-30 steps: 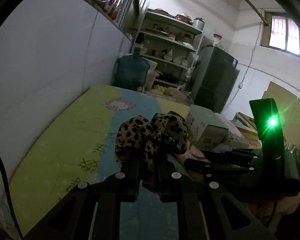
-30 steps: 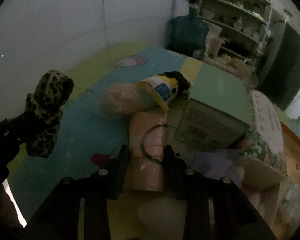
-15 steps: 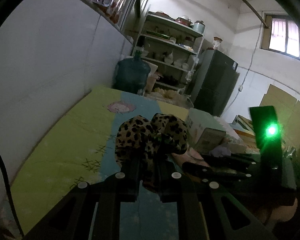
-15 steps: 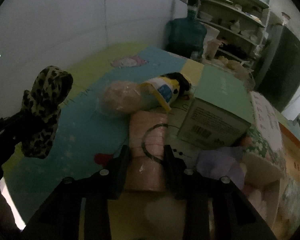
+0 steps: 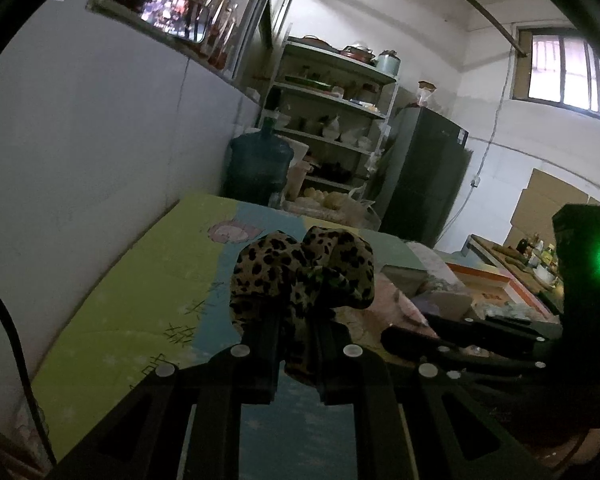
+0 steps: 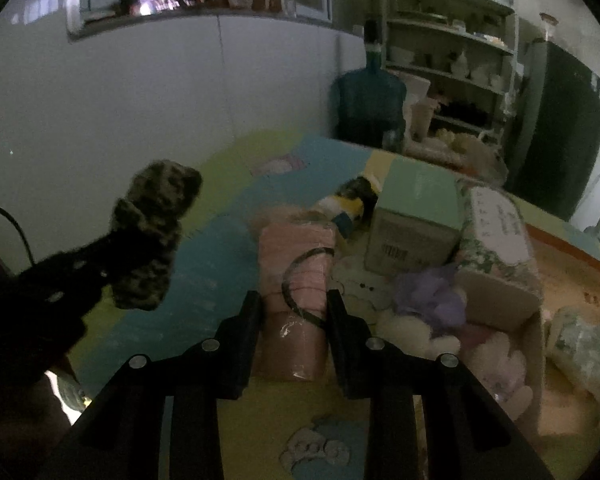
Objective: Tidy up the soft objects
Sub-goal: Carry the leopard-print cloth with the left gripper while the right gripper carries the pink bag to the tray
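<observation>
My left gripper (image 5: 296,330) is shut on a leopard-print scrunchie (image 5: 302,274) and holds it above the colourful mat (image 5: 148,300). It also shows in the right wrist view (image 6: 152,236), raised at the left. My right gripper (image 6: 294,308) is shut on a rolled pink towel (image 6: 296,276) with a black hair tie (image 6: 304,284) looped on it, held above the mat. The right gripper shows in the left wrist view (image 5: 472,340) at the right.
An open cardboard box (image 6: 512,320) holds purple and white plush items (image 6: 432,300). A green-topped carton (image 6: 416,216), a floral box (image 6: 496,232) and a yellow-and-blue packet (image 6: 344,204) lie on the mat. A water jug (image 5: 258,168), shelves (image 5: 332,120) and a fridge (image 5: 424,184) stand behind.
Both grippers have risen and tilted upward, each keeping its hold. The towel now hangs higher above the mat, and more of the wall and shelves shows.
</observation>
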Tool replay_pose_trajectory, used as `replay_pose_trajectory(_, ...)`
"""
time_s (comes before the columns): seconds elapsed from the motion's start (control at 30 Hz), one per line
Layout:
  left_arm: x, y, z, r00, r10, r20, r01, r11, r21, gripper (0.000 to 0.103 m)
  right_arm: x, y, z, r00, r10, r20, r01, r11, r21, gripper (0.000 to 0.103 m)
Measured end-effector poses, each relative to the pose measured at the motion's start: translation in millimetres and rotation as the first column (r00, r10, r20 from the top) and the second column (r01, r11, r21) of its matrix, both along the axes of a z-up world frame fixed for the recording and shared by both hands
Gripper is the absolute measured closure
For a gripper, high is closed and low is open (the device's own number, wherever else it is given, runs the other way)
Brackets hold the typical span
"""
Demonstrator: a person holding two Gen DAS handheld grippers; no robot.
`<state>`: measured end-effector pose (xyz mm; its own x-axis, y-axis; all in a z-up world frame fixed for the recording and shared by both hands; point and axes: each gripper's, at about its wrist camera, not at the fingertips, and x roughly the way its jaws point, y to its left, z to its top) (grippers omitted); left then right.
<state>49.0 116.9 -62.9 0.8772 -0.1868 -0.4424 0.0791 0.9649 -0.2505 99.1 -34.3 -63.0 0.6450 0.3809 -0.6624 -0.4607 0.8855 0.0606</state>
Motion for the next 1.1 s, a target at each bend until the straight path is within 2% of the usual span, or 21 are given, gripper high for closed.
replay_pose_trajectory(0.3, -13.2, -30.5, 19.4, 0.998, -0.032, 0.046, 0.031, 0.999, 0.026, 0.089, -23.4, -28.9, 20.4, 0.998, -0.034, 0.052, 0.032, 0.998, 0.055, 0.070)
replay_pose_trajectory(0.63, -6.6, -62.7, 31.3, 0.996, -0.077, 0.048, 0.074, 0.995, 0.061, 0.089, -36.4, -71.0, 33.4, 0.993, -0.088, 0.084, 0.079, 0.992, 0.103, 0.070)
replay_pose_trajectory(1.1, 10.7, -134.4, 42.0, 0.976, -0.211, 0.044, 0.208, 0.975, 0.077, 0.089, -40.3, -144.3, 35.9, 0.974, -0.206, 0.093, 0.191, 0.969, 0.156, 0.070)
